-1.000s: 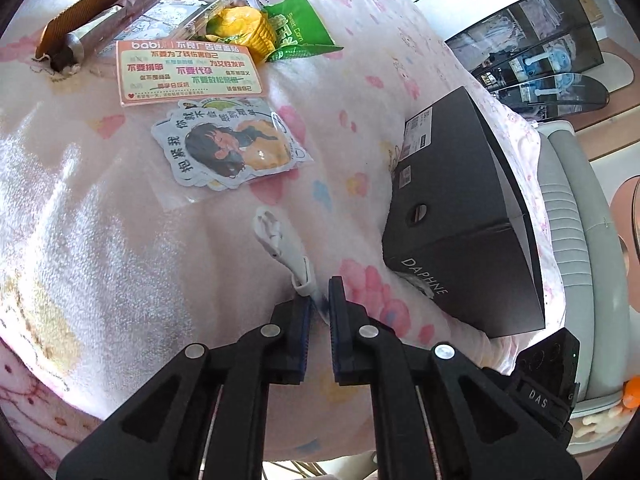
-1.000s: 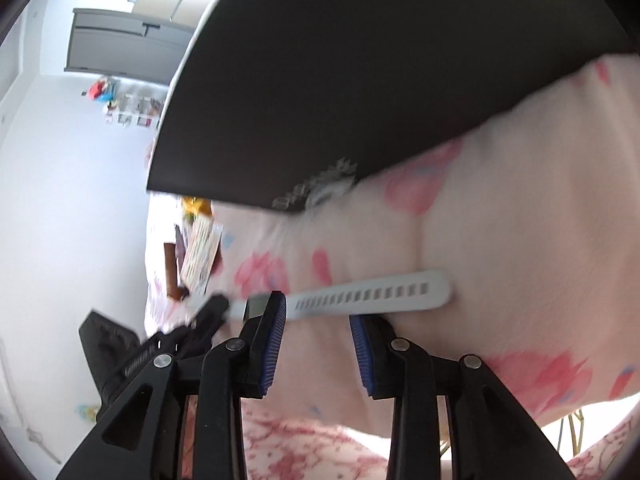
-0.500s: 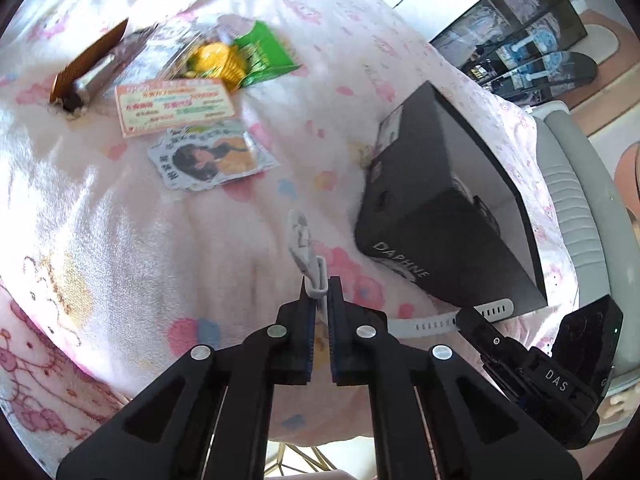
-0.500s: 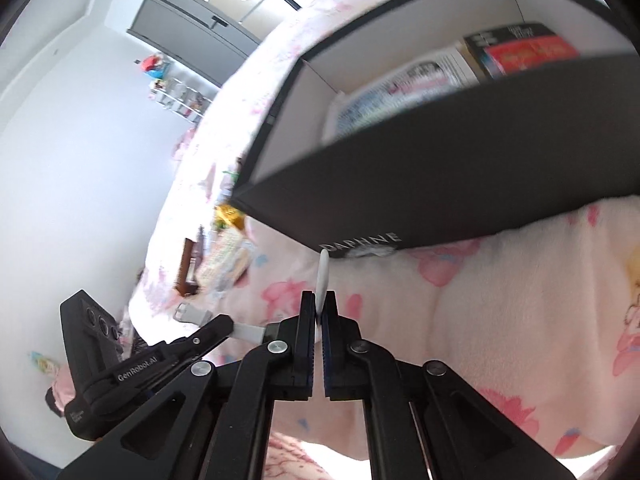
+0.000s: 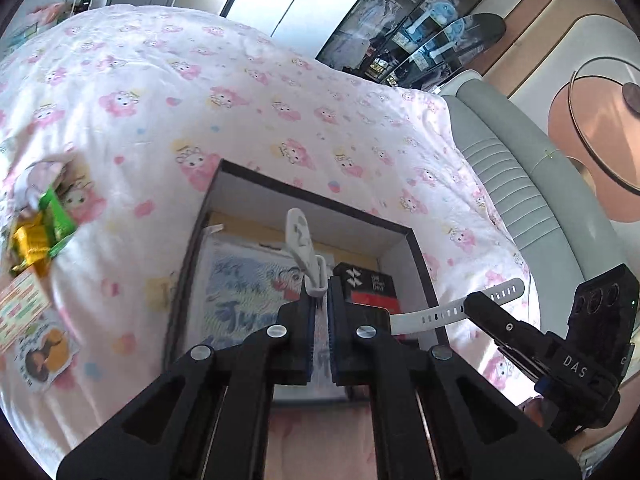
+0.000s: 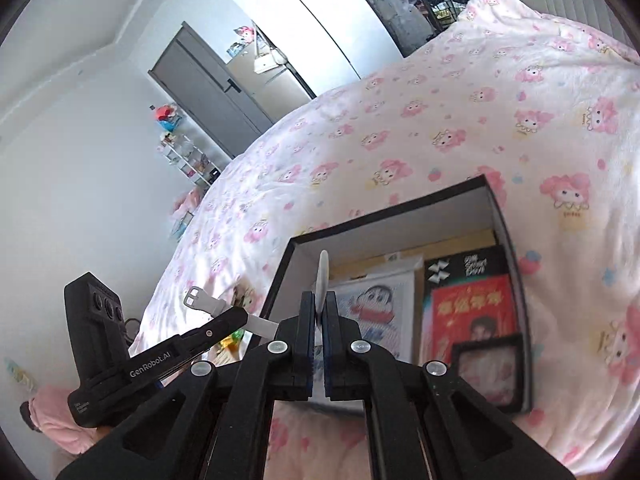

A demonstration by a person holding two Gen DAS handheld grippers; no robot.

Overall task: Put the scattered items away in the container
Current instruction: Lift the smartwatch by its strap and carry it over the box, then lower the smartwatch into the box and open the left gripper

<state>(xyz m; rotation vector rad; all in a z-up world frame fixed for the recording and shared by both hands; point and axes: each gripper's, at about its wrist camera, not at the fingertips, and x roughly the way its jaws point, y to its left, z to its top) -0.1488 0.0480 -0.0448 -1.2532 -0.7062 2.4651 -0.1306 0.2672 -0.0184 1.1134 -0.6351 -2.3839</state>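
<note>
With both claws, left gripper (image 5: 319,312) and right gripper (image 6: 319,320), pinched on the floppy, light white rubber watch strap (image 5: 436,310) above the open black cardboard box (image 5: 424,256), I'd judge end grips best.

White watch strap (image 5: 299,242); black box (image 5: 424,264), white inside; pink cartoon-print bedspread (image 5: 160,80); green/yellow wrapper (image 5: 40,228).

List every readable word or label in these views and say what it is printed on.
"DAS": on the right gripper's body.
"GenRobot.AI": on the left gripper's body.
Print on the booklets in the black box and on the cards on the blanket: too blurred to read.
</note>
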